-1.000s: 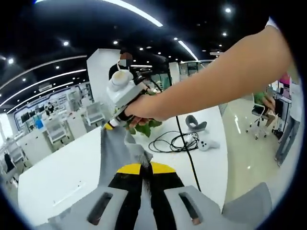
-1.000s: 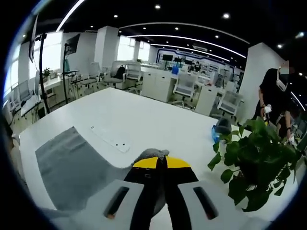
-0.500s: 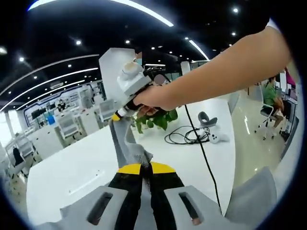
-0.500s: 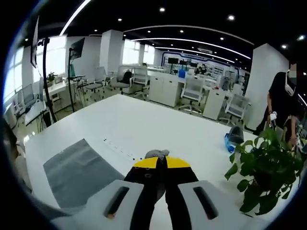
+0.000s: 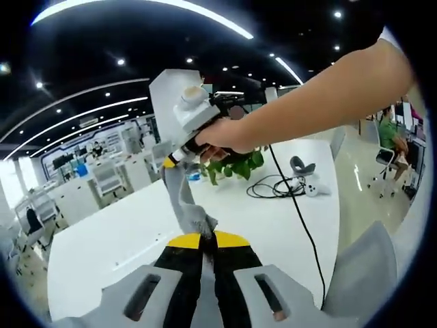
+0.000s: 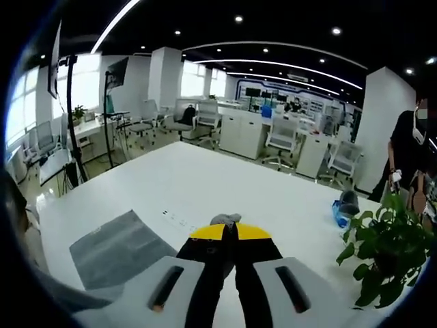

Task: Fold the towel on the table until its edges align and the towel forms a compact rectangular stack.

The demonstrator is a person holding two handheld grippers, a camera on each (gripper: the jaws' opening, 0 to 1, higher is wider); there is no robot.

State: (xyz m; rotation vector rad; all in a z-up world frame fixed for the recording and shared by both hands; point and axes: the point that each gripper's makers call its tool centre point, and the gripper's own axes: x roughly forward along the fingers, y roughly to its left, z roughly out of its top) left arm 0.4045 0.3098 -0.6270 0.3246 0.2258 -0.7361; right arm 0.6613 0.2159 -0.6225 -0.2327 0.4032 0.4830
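Both jaws clamped on towel corners — left gripper pinches the towel at lower centre; right gripper holds the other corner upper left. Rest drapes onto the table, lower left. To do it well: keep the edge taut, lower both corners level — match edges before releasing.

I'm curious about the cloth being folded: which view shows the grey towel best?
The right gripper view: the grey towel lies partly spread on the white table. The left gripper view shows a taut strip of it between the left gripper and right gripper.
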